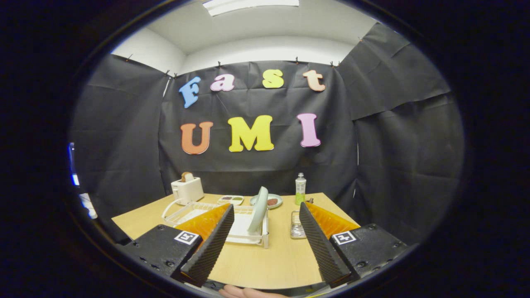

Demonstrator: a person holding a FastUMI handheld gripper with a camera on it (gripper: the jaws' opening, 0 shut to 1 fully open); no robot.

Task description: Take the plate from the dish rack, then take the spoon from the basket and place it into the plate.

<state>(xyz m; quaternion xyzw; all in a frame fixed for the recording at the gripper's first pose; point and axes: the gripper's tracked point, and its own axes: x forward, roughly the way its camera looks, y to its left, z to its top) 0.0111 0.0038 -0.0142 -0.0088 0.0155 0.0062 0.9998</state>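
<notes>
Gripper view, from just above the near edge of a wooden tabletop (256,260): the tongs (263,231) hang spread wide and empty, their two ribbed black fingers (213,244) framing the scene ahead with nothing pressed between them. Beyond and between the fingers, a pale green plate (259,209) stands on edge at the right end of a white wire dish rack (244,231), propped upright as washed crockery is left to drain, its rim turned toward the camera so that a grip across its thickness looks possible. To the right of the rack, partly hidden behind the right finger, a small metal basket (296,225) lies flat on the wood; whether the spoon lies in it cannot be told from here.

Farther back, a white toaster (187,189) with a slice of bread poking out sits at the far left, a small divided dish (231,200) and a round saucer with something dark on it (273,201) rest near the far edge, and a green-tinted bottle (300,189) stands at the far right. A person's fingertips (244,293) show under the tongs at the near edge.

By the look of it, the job has not begun: the plate is untouched in the rack, and the wide stance suits an approach to it.
</notes>
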